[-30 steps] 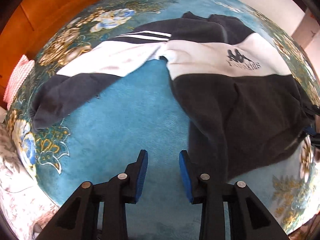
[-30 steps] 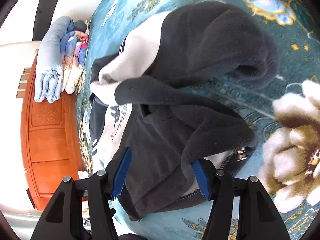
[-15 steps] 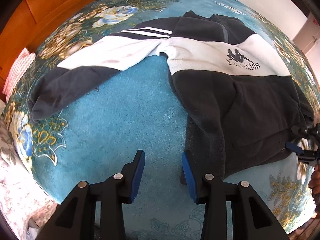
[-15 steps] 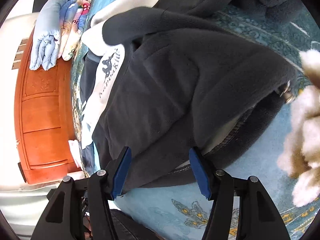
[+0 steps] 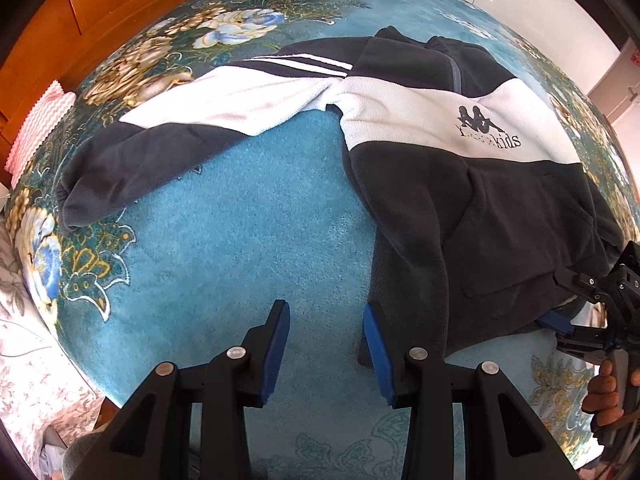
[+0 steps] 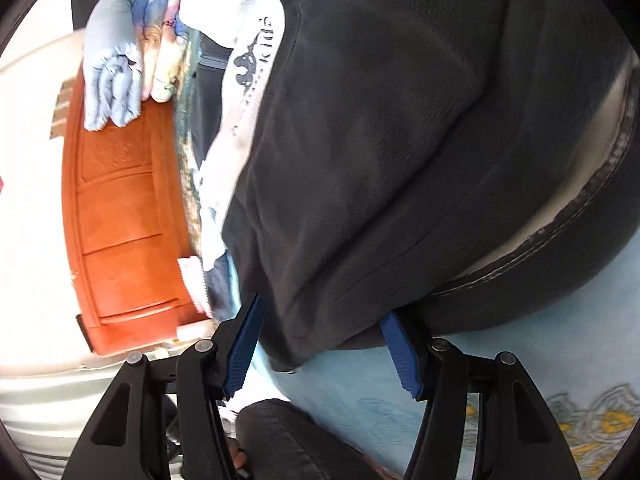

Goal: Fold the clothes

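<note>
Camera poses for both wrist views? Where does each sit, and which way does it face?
Left wrist: above the teal blanket, looking steeply down past the open left gripper at the fleece jacket; right gripper and a hand at the edge.
Right wrist: low at the jacket hem, which lies between its open pads.
Shared: jacket, blanket, orange headboard.
</note>
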The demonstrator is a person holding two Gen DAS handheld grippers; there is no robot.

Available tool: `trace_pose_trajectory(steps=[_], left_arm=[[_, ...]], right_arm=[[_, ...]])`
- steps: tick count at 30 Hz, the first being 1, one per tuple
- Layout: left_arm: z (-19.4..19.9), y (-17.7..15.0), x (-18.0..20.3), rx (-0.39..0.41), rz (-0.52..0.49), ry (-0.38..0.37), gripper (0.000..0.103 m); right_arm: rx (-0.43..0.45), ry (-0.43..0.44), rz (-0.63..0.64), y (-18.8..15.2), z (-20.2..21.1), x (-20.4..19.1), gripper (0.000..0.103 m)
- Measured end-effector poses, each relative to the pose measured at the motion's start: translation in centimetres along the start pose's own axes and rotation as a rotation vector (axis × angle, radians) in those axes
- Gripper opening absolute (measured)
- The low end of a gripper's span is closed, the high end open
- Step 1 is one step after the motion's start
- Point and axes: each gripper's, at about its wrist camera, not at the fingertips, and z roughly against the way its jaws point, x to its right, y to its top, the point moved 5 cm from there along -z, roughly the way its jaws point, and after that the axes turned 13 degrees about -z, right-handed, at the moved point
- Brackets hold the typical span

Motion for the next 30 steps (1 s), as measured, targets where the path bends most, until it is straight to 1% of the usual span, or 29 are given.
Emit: trace_pose_trajectory(steps=[1,2,4,5,6,7,8,10,11,14,18,23,24,26,28,30], left_arm=[[0.0,0.0,0.0,0.000,0.000,-0.002,0.042],[0.0,0.0,0.1,0.000,-0.002,-0.003,0.043],[0.2,0.0,0.4,0.007,-0.015,-0.006,0.043],[0.3,0.1,0.7,0.011,-0.025,-0.008,0.044],[0.4,0.1,0.9,0.015,-0.037,-0.008,0.046],[0.5,0.1,1.3,0.018,-0.056,-0.008,0.047],[0.6,0.2,1.8,0.021,-0.081,-0.008,0.048],[0.7,0.3,2.9,0.026,-0.132,-0.007,0.054],[0.7,0.4,3.7,0.026,-0.164,-0.004,0.055],[0.6,0.5,6.2,0.019,-0.267,0.007,0.059],[-0.1,0.6,9.5,-0.006,-0.390,0.014,0.060],[-1.5,0.6,12.2,-0.046,-0.475,0.036,0.061],[-1.7,0.7,12.4,-0.051,-0.487,0.063,0.061],[-2.4,0.9,12.0,-0.070,-0.481,0.165,0.061],[-2.8,1.3,10.6,-0.077,-0.418,0.217,0.061],[-2.7,1.7,8.9,-0.067,-0.334,0.242,0.061]], right_arm=[[-0.005,0.011,-0.005,-0.1,-0.2,0.0,0.058],[-0.014,0.026,-0.007,-0.3,-0.5,-0.2,0.050],[-0.029,0.036,0.010,-0.6,-1.2,-1.0,0.039],[-0.022,0.033,0.023,-0.4,-1.3,-1.5,0.030],[-0.016,0.030,0.036,-0.3,-1.4,-1.9,0.024],[-0.005,0.037,0.037,0.1,-1.5,-2.6,0.013],[0.006,0.044,0.037,0.5,-1.6,-3.3,0.008],[0.016,0.080,0.030,1.0,-1.2,-4.9,0.008],[0.021,0.098,0.026,1.2,-1.1,-5.7,0.008],[0.014,0.121,0.069,1.3,-1.0,-8.1,0.008],[-0.004,0.120,0.093,1.0,-1.5,-9.1,0.008],[-0.016,0.124,0.078,1.0,-1.9,-9.3,0.008],[-0.017,0.126,0.076,1.1,-1.9,-9.3,0.008],[-0.019,0.130,0.070,1.3,-1.8,-9.2,0.008],[-0.021,0.128,0.079,1.3,-1.4,-9.4,0.008],[-0.022,0.123,0.090,1.2,-1.3,-9.7,0.008]])
